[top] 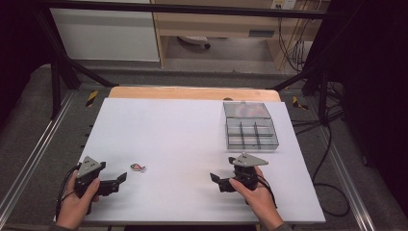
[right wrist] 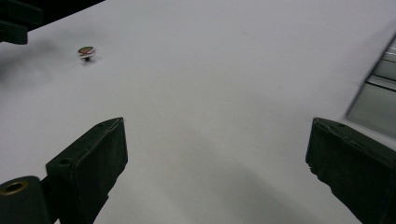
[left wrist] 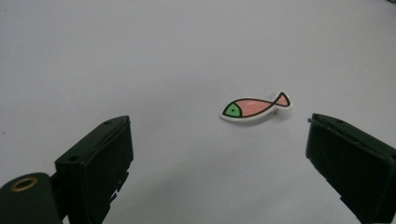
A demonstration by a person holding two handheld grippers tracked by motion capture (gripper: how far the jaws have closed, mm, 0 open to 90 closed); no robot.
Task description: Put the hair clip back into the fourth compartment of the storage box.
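Observation:
A small flat fish-shaped piece (top: 137, 167), pink with a green head, lies on the white table sheet (top: 183, 134) at the near left. In the left gripper view the fish piece (left wrist: 256, 107) lies just beyond my left gripper (left wrist: 219, 144), whose jaws stand wide apart with nothing between them. In the high view the left gripper (top: 121, 178) sits a little to the left of the fish. My right gripper (top: 214, 179) rests open on the near right of the sheet, empty (right wrist: 217, 154). Far off in the right gripper view lies the fish piece (right wrist: 86, 51).
A clear plastic compartment box (top: 251, 132) with its lid open stands at the back right of the sheet; its edge (right wrist: 376, 93) appears at the right. A bare wooden strip (top: 192, 93) runs along the table's far edge. Dark frame rails flank the table.

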